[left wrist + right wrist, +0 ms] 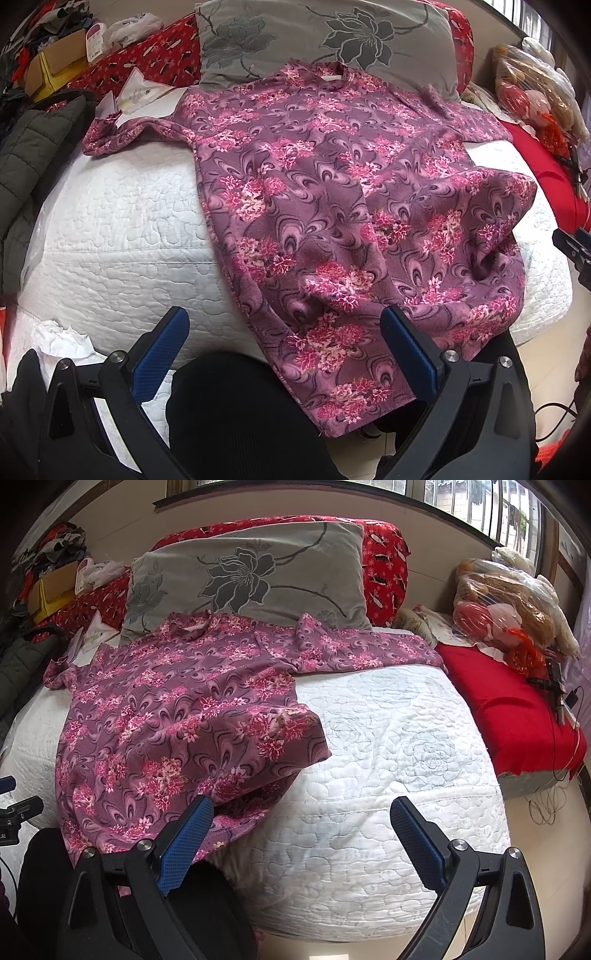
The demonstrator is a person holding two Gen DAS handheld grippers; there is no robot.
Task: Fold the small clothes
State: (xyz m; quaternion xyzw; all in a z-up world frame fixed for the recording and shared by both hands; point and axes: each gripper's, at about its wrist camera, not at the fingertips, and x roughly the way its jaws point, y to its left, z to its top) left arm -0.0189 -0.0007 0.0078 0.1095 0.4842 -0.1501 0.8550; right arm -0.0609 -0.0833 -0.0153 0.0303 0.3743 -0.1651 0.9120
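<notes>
On white quilt [388,738], floral shirt [332,206], no legible writing

You get soft daylight from the window [476,502] — bright, sharp pictures, few shadows, but edges bend round and go dark.

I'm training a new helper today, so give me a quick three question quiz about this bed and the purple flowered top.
1. True or false: the left gripper is shut on the purple top.
2. What does the top's collar rest against? A) grey pillow B) red blanket C) cardboard box
3. Fill in: the top's hem hangs over the edge of the white ____.

Key: 1 false, both grippers open, right gripper too; 2 A; 3 quilt.
</notes>
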